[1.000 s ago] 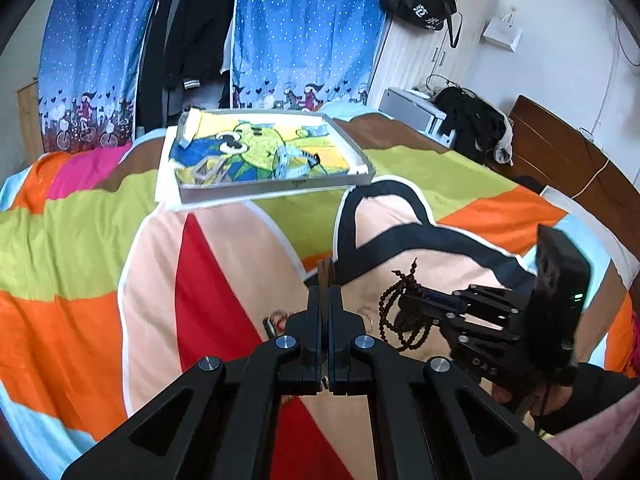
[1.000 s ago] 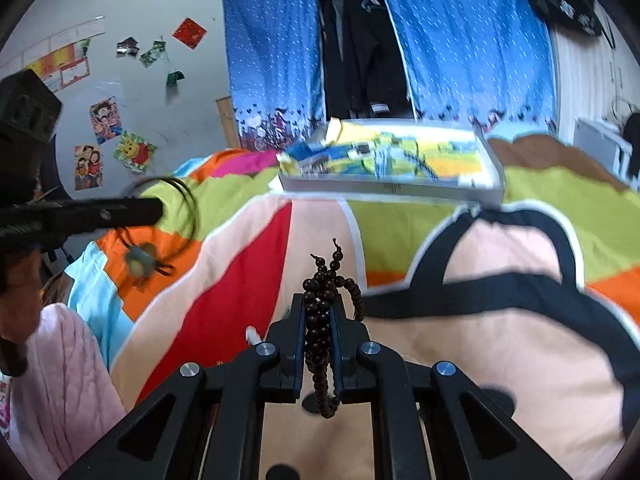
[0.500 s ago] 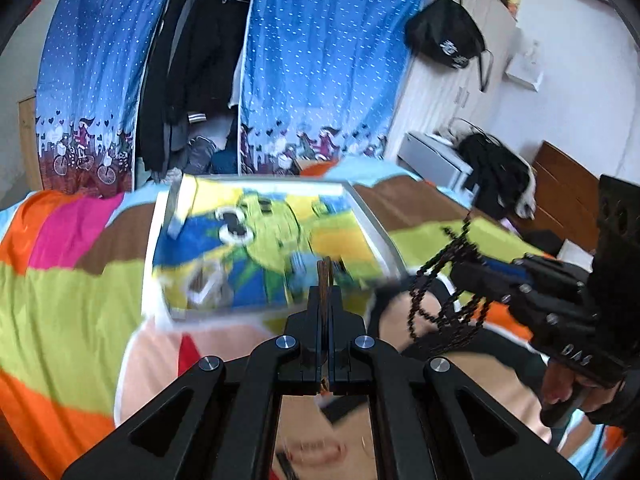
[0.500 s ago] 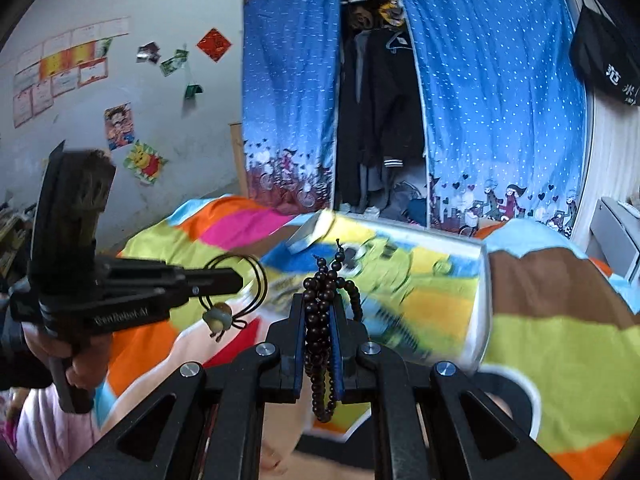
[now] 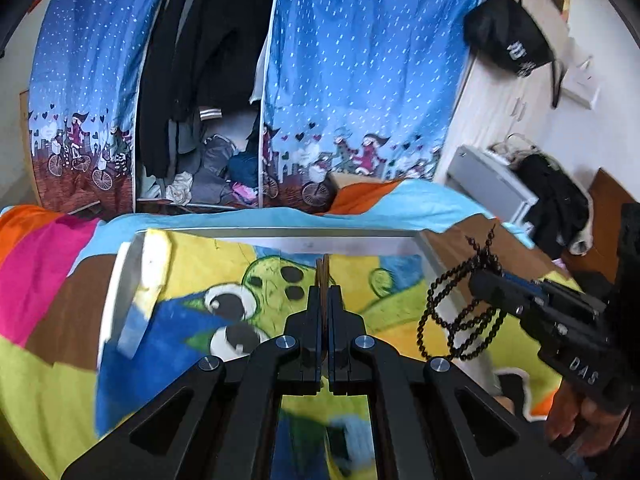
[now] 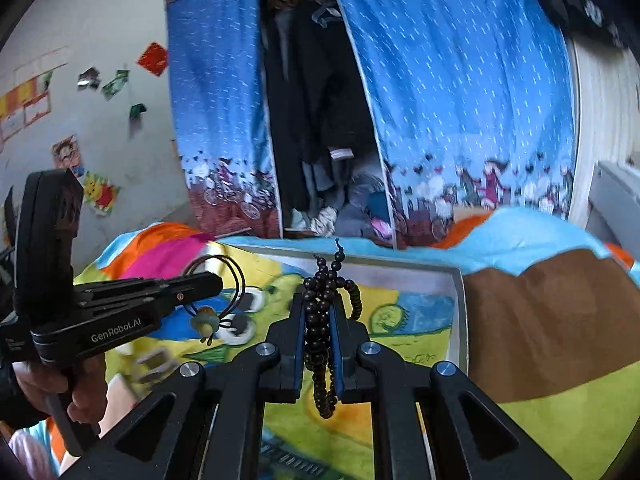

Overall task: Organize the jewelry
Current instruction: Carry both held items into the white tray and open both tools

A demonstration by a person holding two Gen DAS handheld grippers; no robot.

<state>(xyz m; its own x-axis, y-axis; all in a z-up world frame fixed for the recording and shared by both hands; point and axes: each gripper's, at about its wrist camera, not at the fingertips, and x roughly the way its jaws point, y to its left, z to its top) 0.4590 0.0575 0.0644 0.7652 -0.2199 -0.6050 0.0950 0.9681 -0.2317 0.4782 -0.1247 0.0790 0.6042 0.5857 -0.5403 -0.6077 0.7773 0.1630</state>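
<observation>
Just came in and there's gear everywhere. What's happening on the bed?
A person holds a gripper in each hand over a metal tray lined with a cartoon cloth, on a colourful bedspread. The right gripper has its jaws shut on a dark bead bracelet. The left gripper pinches a black cord necklace with a pale pendant. Both pieces hang above the tray, not yet set down.

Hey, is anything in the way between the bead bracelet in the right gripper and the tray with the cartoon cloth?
Nothing visible blocks it. The right gripper is shut on the dark bead bracelet, hanging above the tray. The left gripper, holding a cord necklace, is off to the left side, not beneath the beads.
</observation>
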